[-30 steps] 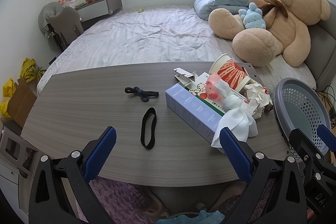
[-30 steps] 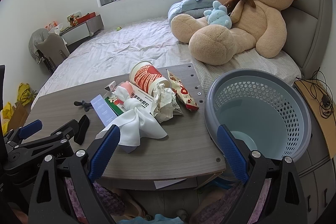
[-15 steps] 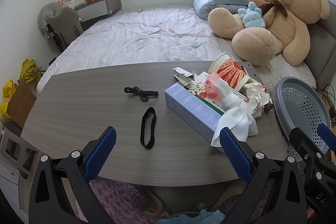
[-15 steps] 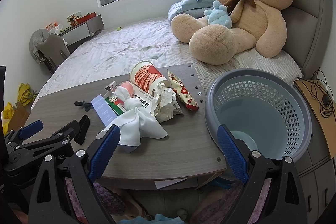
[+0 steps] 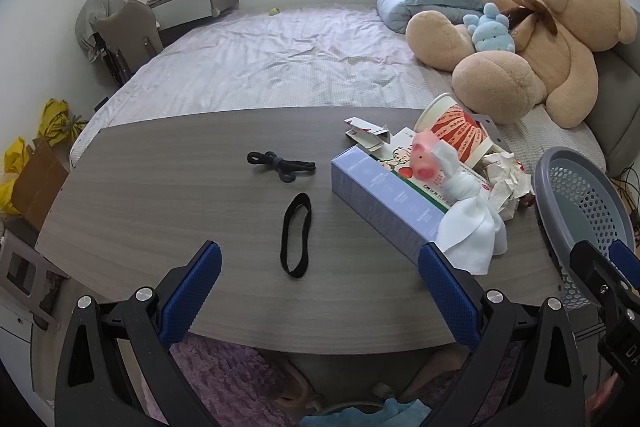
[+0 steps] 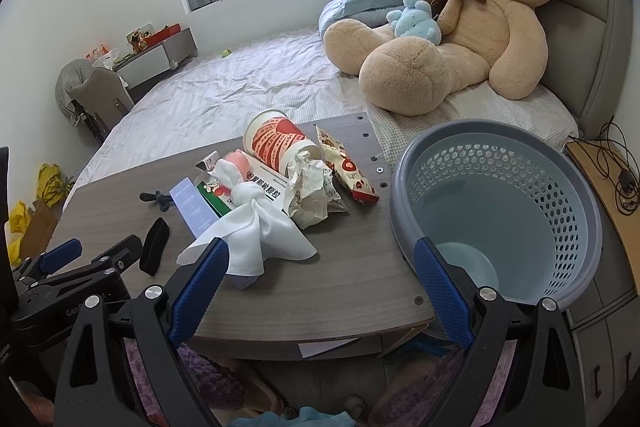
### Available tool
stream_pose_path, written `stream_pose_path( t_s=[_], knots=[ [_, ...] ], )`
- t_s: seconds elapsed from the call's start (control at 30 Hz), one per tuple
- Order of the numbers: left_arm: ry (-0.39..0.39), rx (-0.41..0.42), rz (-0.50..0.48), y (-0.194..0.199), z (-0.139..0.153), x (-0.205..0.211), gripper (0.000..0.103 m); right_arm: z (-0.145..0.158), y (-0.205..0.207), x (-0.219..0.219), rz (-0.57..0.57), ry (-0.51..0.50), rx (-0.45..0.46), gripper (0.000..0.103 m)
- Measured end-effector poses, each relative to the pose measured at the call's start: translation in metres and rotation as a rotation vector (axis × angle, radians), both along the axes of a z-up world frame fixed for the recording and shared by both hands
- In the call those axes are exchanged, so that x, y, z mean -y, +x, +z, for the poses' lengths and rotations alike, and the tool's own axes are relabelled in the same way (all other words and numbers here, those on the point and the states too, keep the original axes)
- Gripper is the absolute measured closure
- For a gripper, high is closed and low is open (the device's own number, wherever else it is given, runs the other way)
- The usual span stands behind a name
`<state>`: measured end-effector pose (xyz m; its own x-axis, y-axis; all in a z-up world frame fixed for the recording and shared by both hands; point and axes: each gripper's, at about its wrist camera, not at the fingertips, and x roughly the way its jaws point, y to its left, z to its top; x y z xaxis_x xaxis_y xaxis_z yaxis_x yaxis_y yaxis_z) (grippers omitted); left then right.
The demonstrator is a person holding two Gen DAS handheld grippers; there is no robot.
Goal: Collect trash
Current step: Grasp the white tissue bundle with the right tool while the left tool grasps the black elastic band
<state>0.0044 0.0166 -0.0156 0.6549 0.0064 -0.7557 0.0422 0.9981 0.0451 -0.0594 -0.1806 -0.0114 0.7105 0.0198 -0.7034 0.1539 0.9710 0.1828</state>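
Two grippers hover at the near edge of the tabletop (image 5: 168, 195), both with fingers spread wide and nothing between them. The left gripper (image 5: 320, 293) points at a black band (image 5: 296, 235) lying flat just ahead of it, with a knotted black cord (image 5: 282, 166) farther back. The right gripper (image 6: 322, 291) faces the gap between the trash pile and the basket (image 6: 404, 163), whose rim stands just past the right end of the tabletop; it looks empty.

Nearest the right gripper's left finger (image 6: 199, 285) is a white cloth (image 6: 256, 231), knotted around a pink pig toy (image 6: 237, 159) and draped over a long blue box (image 5: 384, 203). Behind it lie crumpled paper (image 6: 310, 193), a red-patterned paper cup (image 6: 278, 143) on its side, and a snack wrapper (image 6: 346, 171) closest to the basket. A small torn carton (image 5: 366, 133) sits at the back of the pile.

Nothing has been collected yet, so this looks like the start: choosing a first piece. The right gripper seems best placed, since the pile and basket are both on its side. A sensible next move would be to reach forward over the cloth, close on the crumpled paper or the wrapper, lift clear of the pile, then swing right and release over the basket. The cloth may snag or drag the box if brushed.
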Motion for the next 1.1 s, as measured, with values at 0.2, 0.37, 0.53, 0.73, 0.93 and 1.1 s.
stream_pose_path(
  t_s=[0.2,0.37,0.53,0.73,0.93,1.1],
  knots=[
    [-0.001,-0.029,0.052,0.008,-0.015,-0.026,0.006,-0.016,0.015,-0.002,0.027,0.03,-0.035,0.014],
    [0.038,-0.042,0.102,0.02,-0.024,-0.045,0.006,-0.021,0.035,-0.01,0.062,0.029,-0.041,0.014],
    [0.021,-0.061,0.15,0.029,-0.031,-0.063,0.006,-0.02,0.056,-0.022,0.116,0.036,-0.033,0.014],
    [0.023,-0.079,0.161,0.038,-0.037,-0.064,0.006,-0.021,0.085,-0.041,0.187,-0.029,-0.052,0.029],
    [0.026,-0.091,0.164,0.047,-0.041,-0.065,0.006,-0.024,0.103,-0.056,0.246,-0.099,-0.069,0.04],
    [0.02,-0.092,0.173,0.053,-0.043,-0.067,0.006,-0.033,0.115,-0.064,0.285,-0.128,-0.104,0.054]
  ],
)
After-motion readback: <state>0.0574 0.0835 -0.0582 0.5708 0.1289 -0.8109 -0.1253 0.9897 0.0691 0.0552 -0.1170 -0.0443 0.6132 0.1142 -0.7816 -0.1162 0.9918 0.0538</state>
